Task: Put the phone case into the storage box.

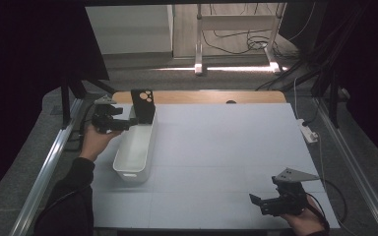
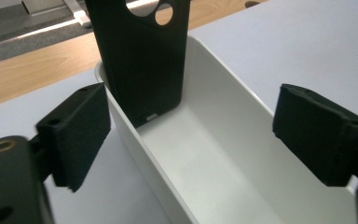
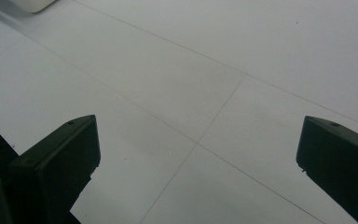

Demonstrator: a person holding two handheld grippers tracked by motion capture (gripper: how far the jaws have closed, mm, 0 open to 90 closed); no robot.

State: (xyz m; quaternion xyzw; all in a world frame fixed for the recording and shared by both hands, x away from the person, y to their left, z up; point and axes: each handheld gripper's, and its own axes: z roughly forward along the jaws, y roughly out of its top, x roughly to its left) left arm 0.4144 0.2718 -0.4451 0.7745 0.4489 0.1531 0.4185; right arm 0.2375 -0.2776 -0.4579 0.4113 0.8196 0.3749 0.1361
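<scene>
The black phone case (image 2: 140, 56) stands nearly upright at the far end of the white plastic bin (image 2: 214, 177), its lower edge on the bin floor and its back leaning against the end wall. The left hand-held gripper (image 2: 186, 135) sits just short of it with its jaws spread wide, one pad outside the bin's near wall and one over the far rim, nothing between them.

The likely trouble is the case itself: it is propped, not lying flat, so a brush from a pad on the way out, or a knock to the bin wall, could tip it forward onto the bin floor or slide it sideways. The bin looks light and could shift on the smooth surface if the outer pad catches its rim.

The right hand-held gripper (image 1: 275, 202) rests at the near right corner of the desk (image 1: 226, 147), jaws apart and empty, well away from the bin.

The desk top is pale grey, matt and marked by thin seams, with a wooden strip along its far edge. The room is dim; dark curtains hang at both sides, and cables and a metal stand lie on the floor beyond.
</scene>
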